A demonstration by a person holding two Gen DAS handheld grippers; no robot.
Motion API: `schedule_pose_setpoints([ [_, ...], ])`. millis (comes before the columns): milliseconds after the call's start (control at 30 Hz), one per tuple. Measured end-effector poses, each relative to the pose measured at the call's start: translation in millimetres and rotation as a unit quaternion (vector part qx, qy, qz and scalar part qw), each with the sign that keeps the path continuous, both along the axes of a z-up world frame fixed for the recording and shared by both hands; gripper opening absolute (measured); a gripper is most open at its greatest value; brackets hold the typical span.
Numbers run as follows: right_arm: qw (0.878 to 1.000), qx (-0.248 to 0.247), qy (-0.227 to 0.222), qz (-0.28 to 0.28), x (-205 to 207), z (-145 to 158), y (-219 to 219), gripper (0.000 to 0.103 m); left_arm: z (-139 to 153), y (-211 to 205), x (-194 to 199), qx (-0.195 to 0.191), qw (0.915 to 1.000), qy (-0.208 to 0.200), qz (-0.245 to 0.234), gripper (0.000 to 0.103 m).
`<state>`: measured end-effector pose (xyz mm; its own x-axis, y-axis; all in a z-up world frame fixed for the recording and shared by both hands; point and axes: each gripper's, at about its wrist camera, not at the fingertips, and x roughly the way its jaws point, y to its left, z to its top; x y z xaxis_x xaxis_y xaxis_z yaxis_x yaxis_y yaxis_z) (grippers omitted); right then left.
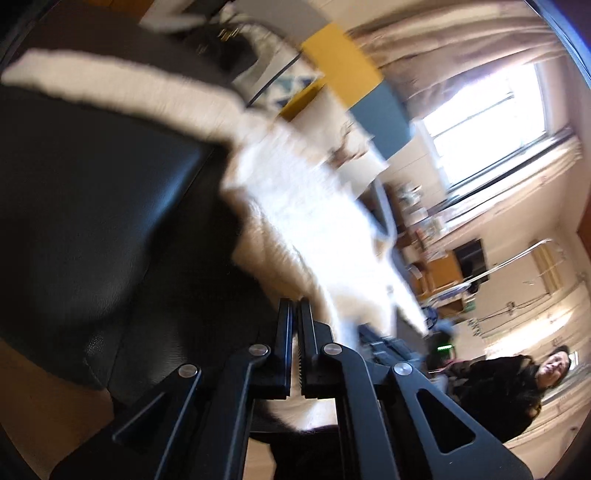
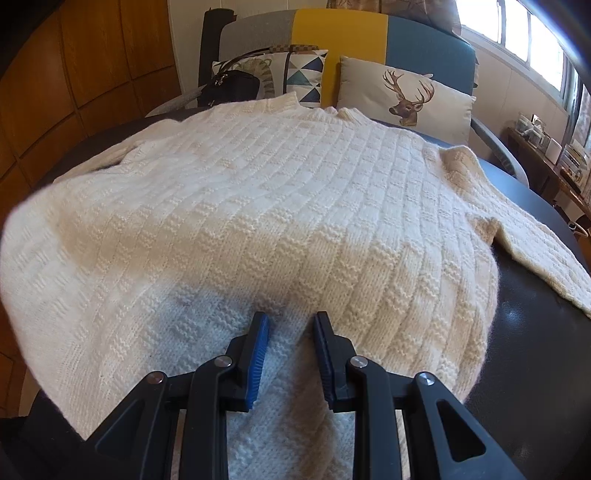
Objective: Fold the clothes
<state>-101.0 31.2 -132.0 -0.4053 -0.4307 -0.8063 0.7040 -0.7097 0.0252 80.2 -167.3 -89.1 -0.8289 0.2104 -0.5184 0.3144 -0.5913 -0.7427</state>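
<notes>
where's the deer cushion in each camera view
Left wrist: deer cushion upper centre, blurred and tipped sideways, beyond the white sweater.
Right wrist: upper right, upright, behind the sweater's collar.
Shared landmark: the yellow sofa panel.

Left gripper [image 1: 294, 306]: jaws pressed together, only a thin slit between them, nothing clearly pinched; view tilted and blurred. Right gripper [image 2: 291, 321]: jaws partly apart, angled steeply down, blue pads [image 2: 258, 354] facing each other, a raised ridge of knit between them, pads touching it on both sides.
</notes>
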Motion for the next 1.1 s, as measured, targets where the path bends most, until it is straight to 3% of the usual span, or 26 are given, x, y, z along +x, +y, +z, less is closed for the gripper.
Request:
schedule_pose_setpoints([
  [133,1.0,-0.008,0.002,0.0,0.0,-0.5,1.6,0.025,52.1,15.6,14.8,-0.006,0.9986,0.052,-0.01,0.001],
  [367,1.0,-0.019,0.003,-0.001,0.4,-0.7,4.3,0.024,106.6,37.2,30.2,-0.028,0.9904,0.127,-0.047,0.0],
  [467,1.0,-0.021,0.001,-0.001,-0.2,-0.5,4.7,0.024,111.0,36.9,24.3,-0.063,0.9908,0.114,-0.037,0.0],
  [600,1.0,-0.028,-0.001,-0.003,-0.6,-0.7,6.4,0.025,64.3,19.0,19.6,-0.075,0.9971,0.01,-0.014,0.001],
  [700,0.999,-0.032,-0.002,-0.003,-0.6,-1.1,7.4,0.025,7.4,5.7,25.7,-0.04,0.9964,-0.072,-0.019,0.012],
  [800,0.999,-0.035,-0.001,-0.003,-0.8,-1.4,7.5,0.025,-45.2,0.3,38.3,0.014,0.9928,-0.117,-0.02,0.02],
  [933,0.999,-0.035,0.0,-0.004,-0.7,-1.4,7.5,0.025,-83.9,2.1,40.7,0.05,0.991,-0.122,-0.024,0.024],
  [1100,1.0,-0.031,0.0,-0.004,-0.5,-1.0,6.7,0.025,-91.1,1.0,35.1,0.073,0.9925,-0.095,-0.024,0.025],
])
